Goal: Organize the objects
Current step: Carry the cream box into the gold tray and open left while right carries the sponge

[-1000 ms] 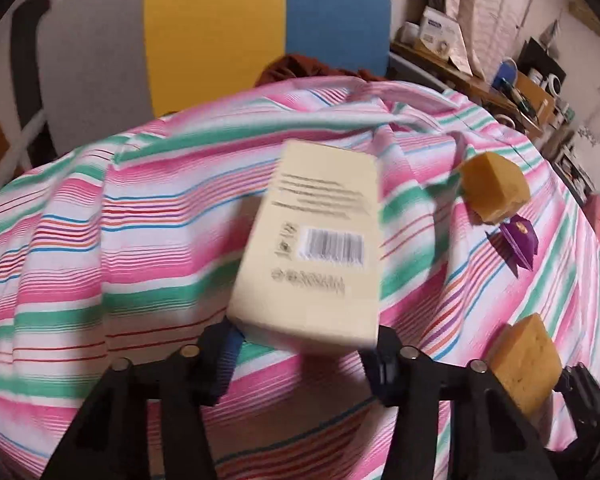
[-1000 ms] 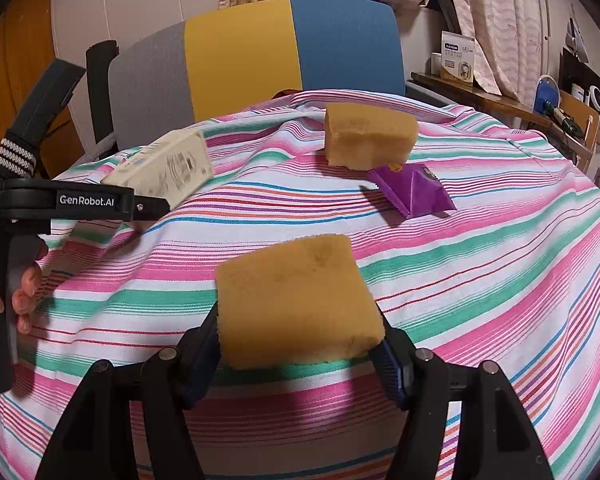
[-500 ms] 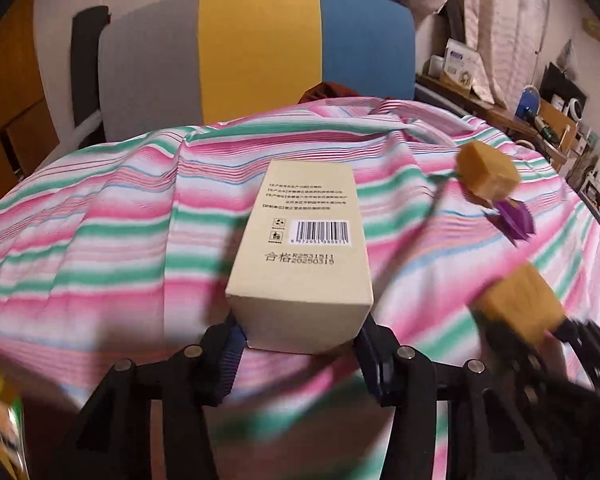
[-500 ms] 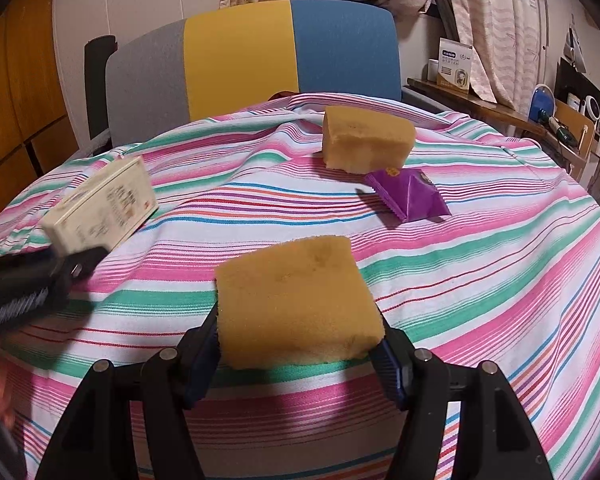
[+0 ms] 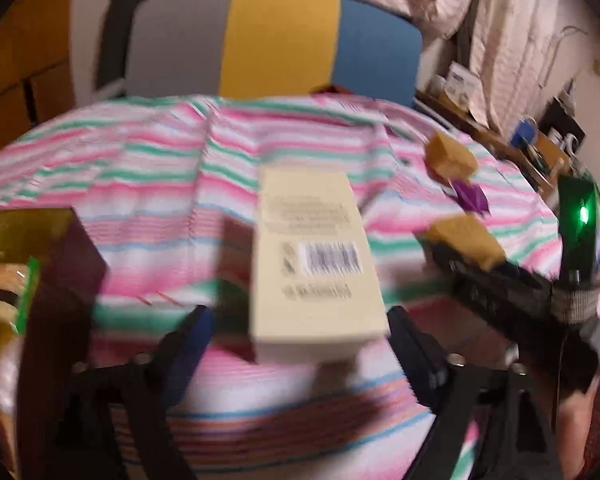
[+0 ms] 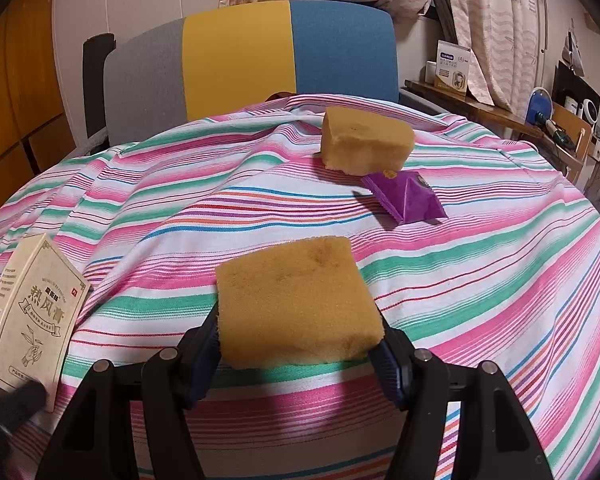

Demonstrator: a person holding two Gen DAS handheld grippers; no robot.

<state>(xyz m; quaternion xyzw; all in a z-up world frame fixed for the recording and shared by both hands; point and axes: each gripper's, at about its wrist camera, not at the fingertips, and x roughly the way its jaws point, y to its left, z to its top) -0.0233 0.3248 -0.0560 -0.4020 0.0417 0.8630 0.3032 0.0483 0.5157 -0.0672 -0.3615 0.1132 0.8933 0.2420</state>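
At the far left of the left tongs' blurred view stands an open container with a dark wall point(image 5: 66, 280); packets with green and yellow wrapping point(image 5: 8, 280) lie inside it, too smeared to count or name.

The left tongs point(image 5: 300, 332) have just been opening, and the jaws now stand wide. The tall cream cardboard box with a barcode point(image 5: 316, 264) sits between them, with a clear gap on the left side, so the pads no longer press it. In the right view the same box point(image 6: 32, 312) shows at the left edge, its printed face turned this way.

The right tongs point(image 6: 300, 340) are clamped on a square yellow-brown sponge block point(image 6: 296, 300), both blue pads pressed against its sides, holding it above the pink, green and white striped cloth point(image 6: 480, 280).

Count: two sponge blocks, one in the right tongs and a second one point(image 6: 366, 144) lying on the cloth well beyond them; one purple foil snack packet point(image 6: 408, 200) between the two sponges, slightly right of the tongs' line and just beside the far sponge; one cream box.

Beyond the cloth, past both tongs, stands a chair back in grey, yellow and blue panels point(image 6: 240, 60). A wooden shelf with small clutter point(image 6: 500, 116) runs along the right.
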